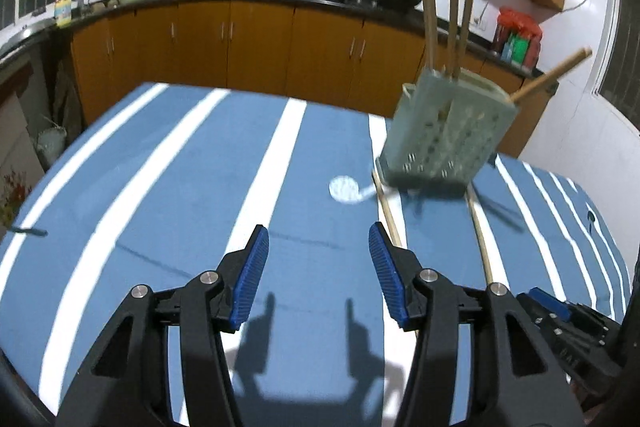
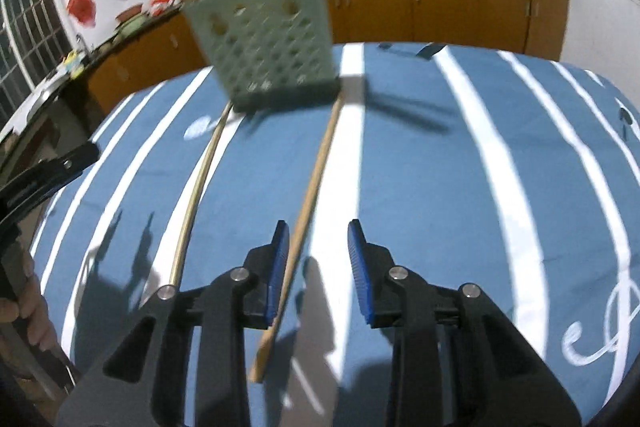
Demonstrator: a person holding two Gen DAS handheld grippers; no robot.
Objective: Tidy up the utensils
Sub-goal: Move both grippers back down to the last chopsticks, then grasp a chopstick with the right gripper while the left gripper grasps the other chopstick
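Taking the green perforated holder (image 1: pixel 448 131) as your landmark: it stands on the blue striped tablecloth (image 1: pixel 180 187) with four sticks already poking out of it, three upright and one leaning off to the side. To its left on the cloth there's a small pale round thing (image 1: pixel 344 189), too blurry to name. Two loose chopsticks lie flat, running from the holder's base back toward you: the left chopstick (image 2: pixel 196 195) and the right chopstick (image 2: pixel 308 203).

Your left gripper (image 1: pixel 318 267) is about half open, nothing in it, hovering short of the holder. Your right gripper (image 2: pixel 318 267) is narrower, and the right chopstick runs beneath its left pad (image 2: pixel 278 267); looks like it isn't pinched.

I'd guess the pick is next: shift left so the stick sits mid-gap, get low to the cloth, squeeze near the middle so it doesn't swing.

No readable brands or writing, just a white curly flourish (image 2: pixel 600 331) on the cloth, well right of the holder.
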